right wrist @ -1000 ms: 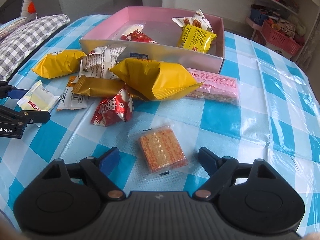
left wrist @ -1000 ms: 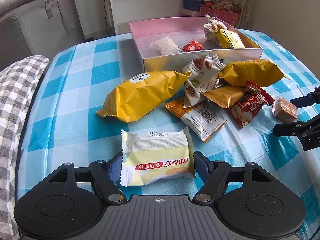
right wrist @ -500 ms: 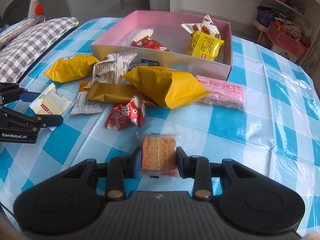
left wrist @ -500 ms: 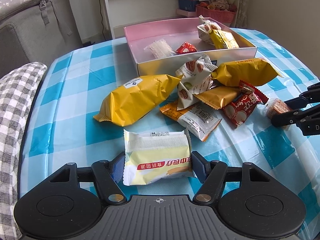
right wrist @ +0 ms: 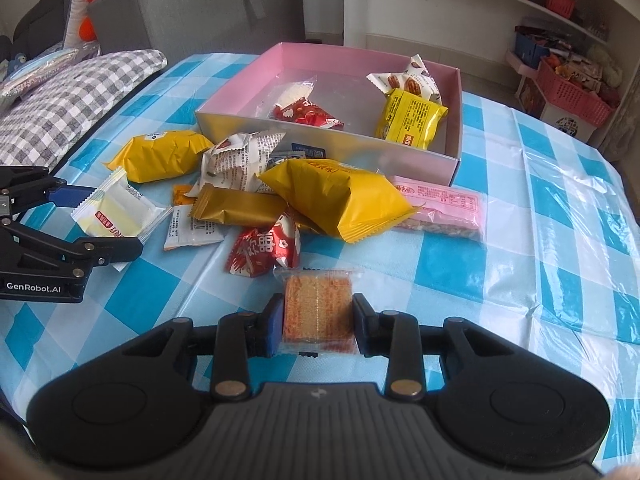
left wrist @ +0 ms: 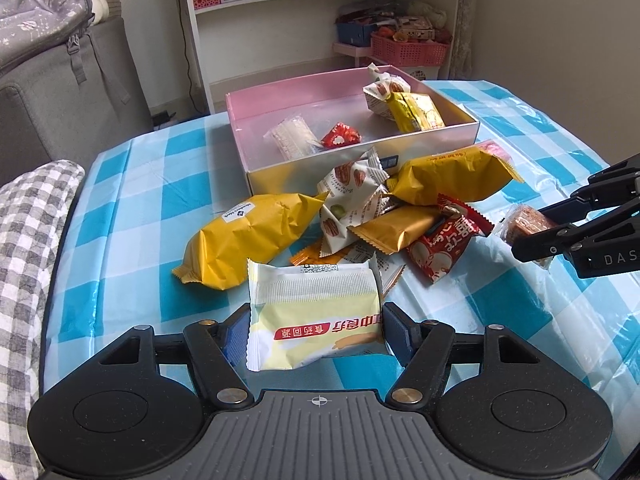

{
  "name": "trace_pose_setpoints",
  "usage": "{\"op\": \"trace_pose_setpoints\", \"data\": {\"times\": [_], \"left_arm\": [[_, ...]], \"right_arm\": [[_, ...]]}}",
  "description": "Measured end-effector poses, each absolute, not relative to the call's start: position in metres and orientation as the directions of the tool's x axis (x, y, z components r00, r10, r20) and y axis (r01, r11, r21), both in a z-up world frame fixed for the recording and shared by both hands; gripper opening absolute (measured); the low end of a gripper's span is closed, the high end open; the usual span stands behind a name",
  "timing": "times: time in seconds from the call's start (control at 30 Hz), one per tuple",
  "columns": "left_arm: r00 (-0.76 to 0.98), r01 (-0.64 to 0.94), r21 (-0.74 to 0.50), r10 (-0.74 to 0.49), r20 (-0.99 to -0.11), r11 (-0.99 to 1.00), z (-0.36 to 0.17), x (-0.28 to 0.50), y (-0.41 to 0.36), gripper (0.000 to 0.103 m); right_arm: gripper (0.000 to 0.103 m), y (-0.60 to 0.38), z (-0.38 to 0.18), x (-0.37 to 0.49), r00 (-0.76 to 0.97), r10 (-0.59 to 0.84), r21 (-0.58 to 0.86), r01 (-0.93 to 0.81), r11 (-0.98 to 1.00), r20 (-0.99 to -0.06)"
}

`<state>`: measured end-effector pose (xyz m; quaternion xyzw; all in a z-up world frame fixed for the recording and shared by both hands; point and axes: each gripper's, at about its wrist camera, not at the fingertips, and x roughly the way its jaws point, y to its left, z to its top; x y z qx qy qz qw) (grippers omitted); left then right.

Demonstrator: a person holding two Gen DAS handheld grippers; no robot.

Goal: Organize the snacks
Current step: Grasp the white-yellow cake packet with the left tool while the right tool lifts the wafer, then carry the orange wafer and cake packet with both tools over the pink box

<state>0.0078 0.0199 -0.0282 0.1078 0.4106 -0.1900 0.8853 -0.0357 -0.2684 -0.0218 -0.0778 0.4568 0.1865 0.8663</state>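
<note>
Since the earlier frames: right gripper (right wrist: 318, 322) closed from wide open around the orange cracker pack (right wrist: 318, 308), jaws having just been closing, pads now pressed on both sides of the pack. Left gripper (left wrist: 314, 330) narrowed slightly on the pale yellow pack (left wrist: 314, 318); pack now raised off the blue checked tablecloth (left wrist: 132, 184), seen from a higher vantage than before.

Left gripper: clamped on the pale yellow pack, blue pads touching its left and right edges, red label strip facing the camera.

Right gripper: clamped on the orange cracker pack, clear wrapper protruding above and below the pads. Whether lifted clear of the cloth: cannot tell.

Pink box (left wrist: 452, 140): open, at the far side of the table, just behind the loose pile. Contents: clear white pack (left wrist: 290, 138), small red pack (left wrist: 340, 136), yellow pack (left wrist: 414, 114) and white nut-printed pack (left wrist: 382, 92) in the far right corner.

Loose pile on the cloth between box and grippers: large yellow bag (left wrist: 248, 236), second yellow bag (left wrist: 452, 174), white nut-printed wrapper (left wrist: 352, 196), gold bar (left wrist: 400, 228), red pack (left wrist: 444, 244), flat white-and-orange pack (right wrist: 190, 224). Pink pack (right wrist: 444, 206): flat on the cloth, just beside the box's near corner, touching the second yellow bag.
</note>
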Motion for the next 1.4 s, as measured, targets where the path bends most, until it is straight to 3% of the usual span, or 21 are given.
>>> {"op": "trace_pose_setpoints", "data": {"times": [0.47, 0.57, 0.77, 0.87, 0.93, 1.0, 1.03, 1.27, 1.4], "left_arm": [[0.631, 0.405, 0.008, -0.273, -0.726, 0.914, -0.004, 0.016, 0.005, 0.067], [0.642, 0.389, -0.005, -0.275, -0.715, 0.921, 0.001, 0.023, 0.002, 0.067], [0.658, 0.350, -0.036, -0.273, -0.702, 0.936, 0.008, 0.038, -0.003, 0.067], [0.645, 0.345, -0.056, -0.280, -0.711, 0.937, 0.007, 0.042, -0.007, 0.067], [0.632, 0.358, -0.054, -0.284, -0.721, 0.932, 0.004, 0.041, -0.011, 0.067], [0.622, 0.371, -0.043, -0.282, -0.731, 0.928, 0.001, 0.039, -0.014, 0.067], [0.616, 0.376, -0.038, -0.280, -0.736, 0.926, -0.001, 0.038, -0.015, 0.067], [0.596, 0.383, -0.029, -0.271, -0.756, 0.923, -0.006, 0.034, -0.018, 0.068], [0.590, 0.387, -0.026, -0.269, -0.761, 0.922, -0.008, 0.033, -0.019, 0.068]], "right_arm": [[0.032, -0.277, 0.008, -0.026, 0.574, 0.276, 0.072, -0.351, 0.933, -0.771], [0.024, -0.279, 0.017, -0.018, 0.595, 0.279, 0.082, -0.336, 0.938, -0.754], [0.024, -0.284, 0.028, -0.001, 0.601, 0.313, 0.142, -0.315, 0.939, -0.736], [0.026, -0.287, 0.022, 0.004, 0.543, 0.344, 0.171, -0.344, 0.923, -0.766], [0.035, -0.285, 0.017, 0.002, 0.524, 0.325, 0.131, -0.372, 0.919, -0.787], [0.055, -0.285, 0.012, -0.001, 0.511, 0.308, 0.104, -0.388, 0.916, -0.802], [0.057, -0.285, 0.009, -0.002, 0.498, 0.305, 0.100, -0.396, 0.913, -0.812], [0.064, -0.285, -0.021, 0.003, 0.396, 0.250, 0.064, -0.428, 0.901, -0.884], [0.061, -0.281, -0.037, 0.003, 0.358, 0.201, 0.020, -0.451, 0.892, -0.912]]}}
